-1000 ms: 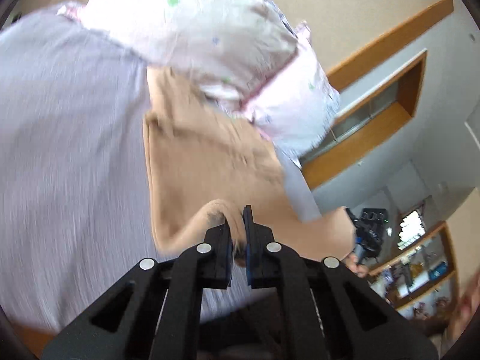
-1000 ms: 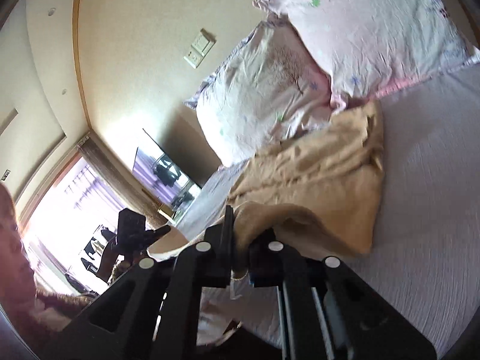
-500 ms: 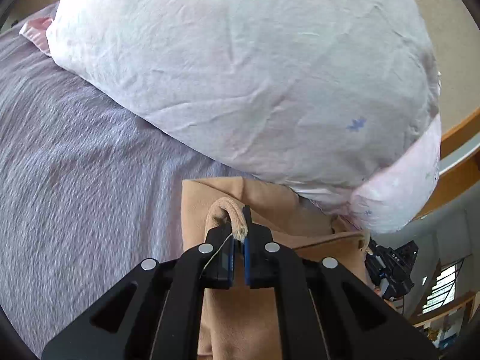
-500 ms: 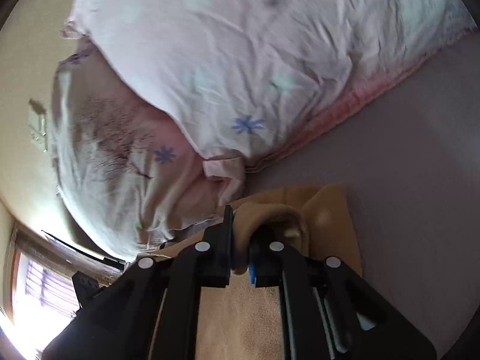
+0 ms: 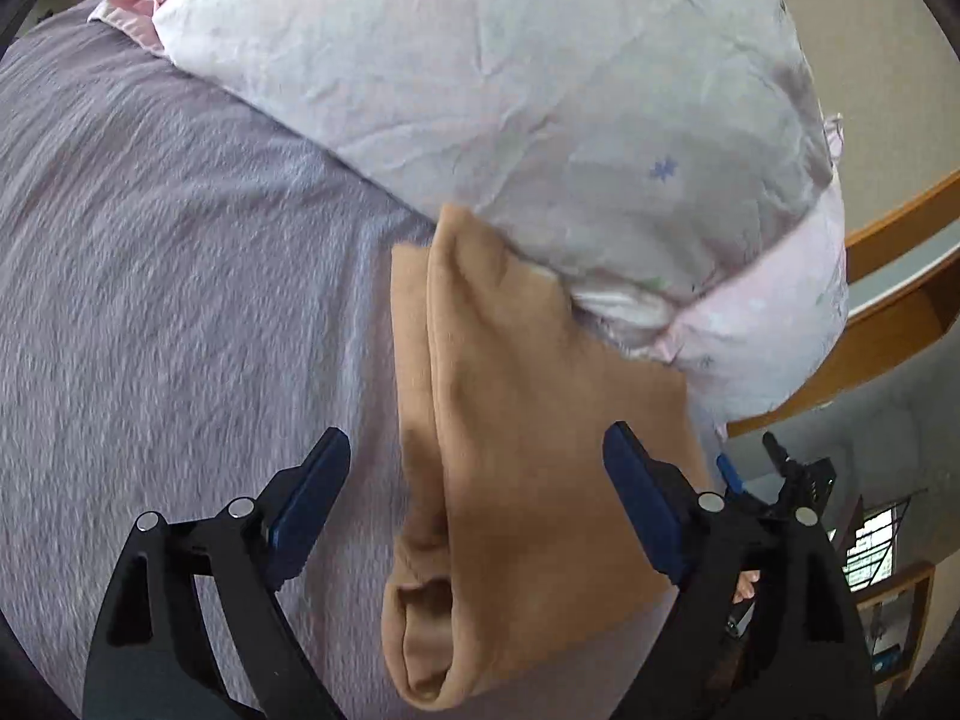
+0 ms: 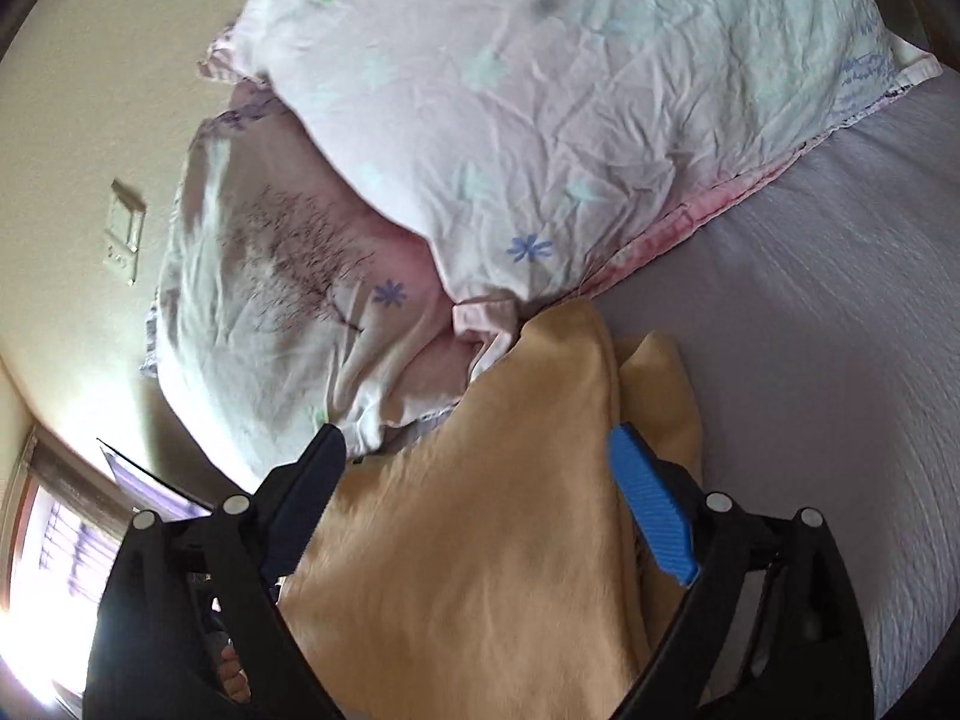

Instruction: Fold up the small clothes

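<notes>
The tan garment (image 5: pixel 528 432) lies folded on the bed (image 5: pixel 180 300), straight ahead of both your hand-held grippers, its far end tucked against the pillows (image 5: pixel 540 120). From the left wrist view you see two layers, the upper one set a little in from the lower along the edge nearest the left finger, and an open cuff or hem rolled up at the near end. From the right wrist view the same cloth (image 6: pixel 480 540) fills the gap between the fingers, with a second thickness showing beyond the right finger.

Your left hand-held gripper (image 5: pixel 474 504) has its jaws spread wide and holds nothing; the cloth sits between them, untouched as far as you can tell. Your right hand-held gripper (image 6: pixel 480 510) is likewise spread wide over the cloth with nothing pinched.

You appear to be at the end of one fold, the cloth laid down and let go. The next move probably calls for a fresh grip: choose the near end, catch both layers together, and carry them toward the pillows. Mind the rolled cuff, which may bunch, and the offset edge, which may want squaring first.
</notes>
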Available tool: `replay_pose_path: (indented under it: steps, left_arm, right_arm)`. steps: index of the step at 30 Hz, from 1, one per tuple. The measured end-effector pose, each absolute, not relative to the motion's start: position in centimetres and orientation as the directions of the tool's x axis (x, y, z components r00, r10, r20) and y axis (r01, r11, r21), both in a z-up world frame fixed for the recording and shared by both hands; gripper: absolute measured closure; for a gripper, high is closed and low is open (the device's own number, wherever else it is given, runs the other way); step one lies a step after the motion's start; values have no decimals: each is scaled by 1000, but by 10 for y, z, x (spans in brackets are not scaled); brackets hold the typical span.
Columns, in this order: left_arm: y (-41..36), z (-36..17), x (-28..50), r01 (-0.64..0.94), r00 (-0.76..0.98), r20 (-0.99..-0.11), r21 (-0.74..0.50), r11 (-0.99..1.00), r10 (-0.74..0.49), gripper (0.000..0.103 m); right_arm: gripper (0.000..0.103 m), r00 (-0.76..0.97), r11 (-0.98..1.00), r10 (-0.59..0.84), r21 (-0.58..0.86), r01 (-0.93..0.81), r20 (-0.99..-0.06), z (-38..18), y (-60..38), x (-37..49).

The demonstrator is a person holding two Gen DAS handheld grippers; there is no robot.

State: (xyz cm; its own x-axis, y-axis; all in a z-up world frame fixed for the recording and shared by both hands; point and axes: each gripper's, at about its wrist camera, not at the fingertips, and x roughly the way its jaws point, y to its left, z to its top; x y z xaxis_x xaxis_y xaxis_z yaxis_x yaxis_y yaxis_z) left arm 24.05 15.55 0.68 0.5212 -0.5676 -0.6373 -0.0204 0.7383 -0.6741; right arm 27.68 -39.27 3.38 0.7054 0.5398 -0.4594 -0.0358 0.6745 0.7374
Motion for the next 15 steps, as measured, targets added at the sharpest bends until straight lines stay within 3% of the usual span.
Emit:
replay_pose_path:
  steps: [4,5,7,8,9,15]
  left_arm:
    - [136,-7,230,-11,488,-664,-654,756,-567,18]
    - [132,-7,229,-8,494,-668,-643,766,-556,23]
    - [130,-10,231,-33,492,-664,-661,750,-563,40]
    - [123,-8,235,-49,499,-669,-657,753,-551,68]
    - [121,-12,239,-55,475,-659,-683,728,-583,82]
    - [90,33,250,-1,519,-561,-754,657,-644,83]
  right_arm:
    - [12,728,685,540,724,-87,-423,35,-392,255]
    - [12,747,680,529,728,-88,-404,33,-396,251]
    - [11,778,662,513,744,-89,-363,31,-402,248]
    - [11,789,647,506,758,-79,-350,26,-407,246]
    - [11,787,630,509,774,-66,-347,23,-413,243]
    - [11,827,605,484,792,-79,-287,28,-432,232]
